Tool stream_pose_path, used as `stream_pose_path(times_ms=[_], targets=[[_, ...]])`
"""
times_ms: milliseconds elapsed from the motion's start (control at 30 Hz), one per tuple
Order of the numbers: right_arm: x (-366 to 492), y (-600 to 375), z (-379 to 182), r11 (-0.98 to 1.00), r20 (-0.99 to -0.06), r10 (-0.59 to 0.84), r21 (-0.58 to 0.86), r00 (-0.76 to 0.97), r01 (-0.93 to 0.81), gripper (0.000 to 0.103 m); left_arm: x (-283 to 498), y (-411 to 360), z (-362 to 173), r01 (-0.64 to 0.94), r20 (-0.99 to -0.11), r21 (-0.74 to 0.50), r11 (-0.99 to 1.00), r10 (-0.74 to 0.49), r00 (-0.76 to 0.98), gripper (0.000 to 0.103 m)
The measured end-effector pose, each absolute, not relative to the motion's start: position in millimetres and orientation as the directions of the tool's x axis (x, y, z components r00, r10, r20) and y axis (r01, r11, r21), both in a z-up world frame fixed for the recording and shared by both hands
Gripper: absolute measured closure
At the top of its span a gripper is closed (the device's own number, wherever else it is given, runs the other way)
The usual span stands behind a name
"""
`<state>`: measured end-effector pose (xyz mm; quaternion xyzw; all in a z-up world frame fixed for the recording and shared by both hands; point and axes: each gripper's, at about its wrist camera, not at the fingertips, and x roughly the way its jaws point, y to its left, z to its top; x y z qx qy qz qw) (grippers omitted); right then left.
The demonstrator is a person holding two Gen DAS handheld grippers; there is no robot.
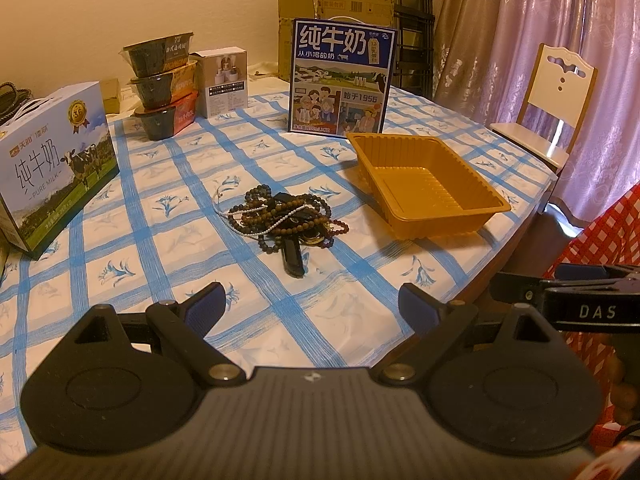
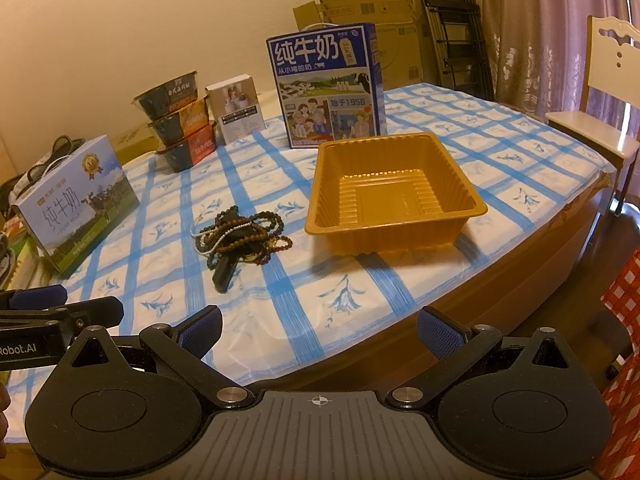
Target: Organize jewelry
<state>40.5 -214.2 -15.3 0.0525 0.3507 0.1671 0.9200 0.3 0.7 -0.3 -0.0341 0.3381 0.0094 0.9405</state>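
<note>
Both grippers hover low at the near edge of the table, nothing between their fingers. Left gripper (image 1: 312, 304) jaws spread wide, blue pads facing in, empty. Right gripper (image 2: 320, 330) same: spread wide, empty, sitting just past the table's near edge. Each gripper shows at the side of the other's view.

Tangled pile of bead necklaces (image 1: 280, 216) lies mid-table on the blue-checked tablecloth (image 1: 160, 240), roughly centre and toward the near edge. Dark brown bead strands, one thin pale bead strand looped through, a reddish strand at the pile's right side. A black oblong object (image 1: 292, 258) sticks out of the pile toward the near edge; exact type can't be told.

Orange plastic tray (image 2: 396, 200) sits just right of the pile, near but apart, ribbed walls, nothing inside. Close to the table's right-near edge.

Behind the tray, at the far edge, upright blue milk carton box (image 1: 342, 80), touching or nearly touching the tray's far rim, can't tell which. Second milk box with cow picture (image 1: 56, 160) at the left edge, angled. Stack of three dark instant-food bowls (image 1: 164, 88) at far-left corner, small white product box (image 1: 224, 82) just right of it.

Off the table: white chair (image 1: 556, 100) by the right edge, pink curtain (image 1: 520, 20) behind, cardboard boxes (image 2: 380, 32) against the far wall. Red-checked cloth (image 1: 600, 232) at far right.
</note>
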Motion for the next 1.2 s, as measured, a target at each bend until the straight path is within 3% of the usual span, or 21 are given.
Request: stream_pose_path(times_ms=[1200], targets=[[41.0,-212.8,-15.1,0.939,-0.624,0.345,0.214,0.701,-0.271,0.000,-0.1,1.0,-0.2,-0.041,-0.635,-0.060,0.997,-0.007,0.773,0.011]])
